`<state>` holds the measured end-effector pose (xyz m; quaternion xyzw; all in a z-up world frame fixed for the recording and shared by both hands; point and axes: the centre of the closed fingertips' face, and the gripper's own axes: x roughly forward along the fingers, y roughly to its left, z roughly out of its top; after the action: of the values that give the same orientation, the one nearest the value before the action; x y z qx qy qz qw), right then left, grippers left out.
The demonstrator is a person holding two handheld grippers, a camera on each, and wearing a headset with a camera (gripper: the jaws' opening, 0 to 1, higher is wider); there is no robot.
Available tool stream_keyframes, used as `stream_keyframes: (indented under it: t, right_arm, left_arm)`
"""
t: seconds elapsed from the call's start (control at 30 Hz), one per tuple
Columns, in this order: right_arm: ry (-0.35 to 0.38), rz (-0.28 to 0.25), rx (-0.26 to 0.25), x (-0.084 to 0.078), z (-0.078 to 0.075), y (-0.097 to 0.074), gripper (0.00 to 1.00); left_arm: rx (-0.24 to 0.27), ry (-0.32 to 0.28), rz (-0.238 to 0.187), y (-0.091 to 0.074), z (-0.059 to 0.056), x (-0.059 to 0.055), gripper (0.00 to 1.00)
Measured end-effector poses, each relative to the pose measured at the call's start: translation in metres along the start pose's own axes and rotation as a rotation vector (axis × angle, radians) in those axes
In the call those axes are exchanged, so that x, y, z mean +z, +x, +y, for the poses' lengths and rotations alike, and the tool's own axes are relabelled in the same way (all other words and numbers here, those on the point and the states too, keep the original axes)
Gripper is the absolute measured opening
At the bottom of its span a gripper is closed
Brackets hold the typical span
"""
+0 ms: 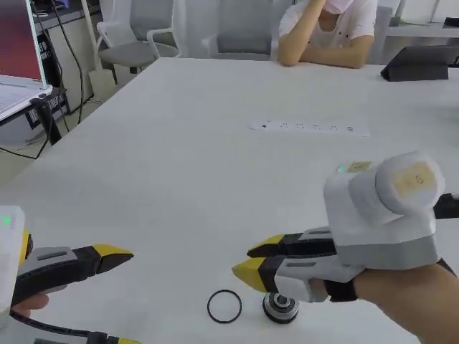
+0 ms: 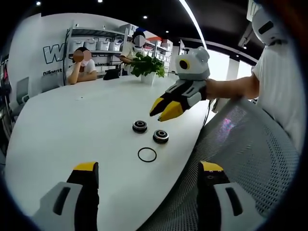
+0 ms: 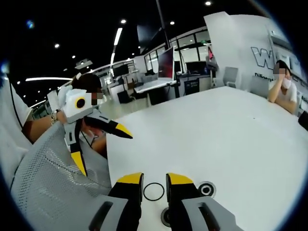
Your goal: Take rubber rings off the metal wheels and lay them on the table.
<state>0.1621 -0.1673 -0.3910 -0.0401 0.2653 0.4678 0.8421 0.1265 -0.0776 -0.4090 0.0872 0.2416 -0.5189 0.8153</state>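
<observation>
White table (image 1: 179, 179), power strip (image 1: 308, 127), seated person (image 1: 344, 39)

White power strip (image 1: 308, 127), a seated person (image 1: 326, 32) beyond it, grey office chair (image 1: 133, 39) far left

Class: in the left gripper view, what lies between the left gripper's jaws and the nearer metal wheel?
A loose rubber ring lies flat on the table between the left gripper and that wheel, seen in the left gripper view.
</observation>
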Motion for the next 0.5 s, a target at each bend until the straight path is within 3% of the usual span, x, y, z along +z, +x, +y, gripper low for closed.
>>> stream_keyframes:
  t: [0.23, 0.4, 0.5]
  right_arm:
    - [0.046, -0.102, -0.042, 0.021, -0.018, -0.022, 0.16]
    - [0.024, -0.114, -0.034, 0.023, -0.026, -0.034, 0.25]
    - [0.027, -0.133, -0.035, 0.024, -0.032, -0.043, 0.25]
  left_arm:
    - [-0.001, -0.008, 0.0, 0.0, 0.0, -0.001, 0.82]
    - [-0.009, -0.001, -0.006, 0.0, -0.001, 0.001, 0.82]
    - [-0.016, 0.004, -0.02, 0.0, -0.002, 0.005, 0.83]
